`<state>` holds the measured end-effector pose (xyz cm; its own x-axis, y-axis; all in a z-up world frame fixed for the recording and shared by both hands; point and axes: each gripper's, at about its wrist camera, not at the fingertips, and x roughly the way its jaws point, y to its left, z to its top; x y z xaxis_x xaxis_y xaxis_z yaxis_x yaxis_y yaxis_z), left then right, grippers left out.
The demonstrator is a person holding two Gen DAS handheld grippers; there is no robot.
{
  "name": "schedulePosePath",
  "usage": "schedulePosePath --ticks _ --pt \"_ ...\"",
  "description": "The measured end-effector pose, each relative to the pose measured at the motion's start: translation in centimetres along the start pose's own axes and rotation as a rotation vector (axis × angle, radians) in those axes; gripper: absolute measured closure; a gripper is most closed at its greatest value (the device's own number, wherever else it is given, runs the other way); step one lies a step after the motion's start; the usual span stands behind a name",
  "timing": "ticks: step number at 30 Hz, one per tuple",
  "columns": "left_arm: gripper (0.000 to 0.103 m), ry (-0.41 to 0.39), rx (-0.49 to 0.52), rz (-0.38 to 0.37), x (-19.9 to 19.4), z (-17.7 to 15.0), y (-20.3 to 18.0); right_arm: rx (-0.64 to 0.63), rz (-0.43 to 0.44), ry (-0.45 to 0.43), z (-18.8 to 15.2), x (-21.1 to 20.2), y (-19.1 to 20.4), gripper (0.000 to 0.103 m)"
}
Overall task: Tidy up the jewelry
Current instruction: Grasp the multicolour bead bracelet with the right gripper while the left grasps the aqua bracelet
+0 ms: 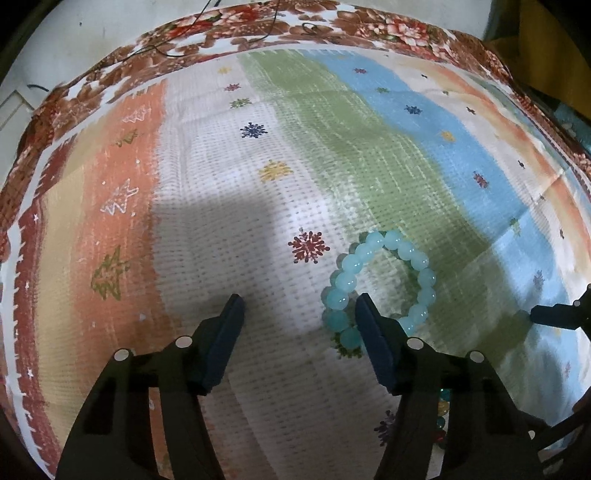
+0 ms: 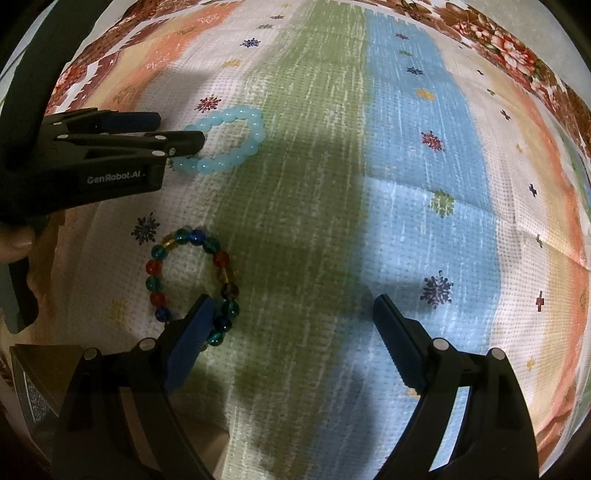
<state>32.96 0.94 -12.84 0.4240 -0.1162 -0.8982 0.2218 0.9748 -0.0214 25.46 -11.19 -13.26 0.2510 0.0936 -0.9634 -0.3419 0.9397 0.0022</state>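
Note:
A light blue beaded bracelet (image 1: 384,280) lies flat on the striped cloth, and it also shows in the right wrist view (image 2: 225,138). My left gripper (image 1: 299,304) is open; its right finger stands inside the bracelet's ring, with the near beads between the jaws. The left gripper shows from the side in the right wrist view (image 2: 177,129). A multicoloured beaded bracelet (image 2: 192,280) lies on the cloth. My right gripper (image 2: 291,306) is open and empty; its left finger overlaps that bracelet's near edge.
A striped cloth with snowflake prints (image 1: 280,173) covers the surface, over a brown floral sheet (image 1: 258,26). A dark box corner (image 2: 40,373) sits at the lower left of the right wrist view. The right gripper's tip (image 1: 554,315) shows at the left view's right edge.

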Motion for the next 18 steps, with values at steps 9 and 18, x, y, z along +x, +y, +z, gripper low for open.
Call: schedulePosePath --ticks 9,18 --pt "0.059 -0.005 0.002 0.014 -0.06 -0.25 0.61 -0.007 0.017 -0.003 -0.10 -0.23 0.02 0.040" --pt "0.071 -0.008 0.003 0.030 -0.06 -0.36 0.98 -0.015 0.051 0.000 -0.20 -0.49 -0.12 0.064"
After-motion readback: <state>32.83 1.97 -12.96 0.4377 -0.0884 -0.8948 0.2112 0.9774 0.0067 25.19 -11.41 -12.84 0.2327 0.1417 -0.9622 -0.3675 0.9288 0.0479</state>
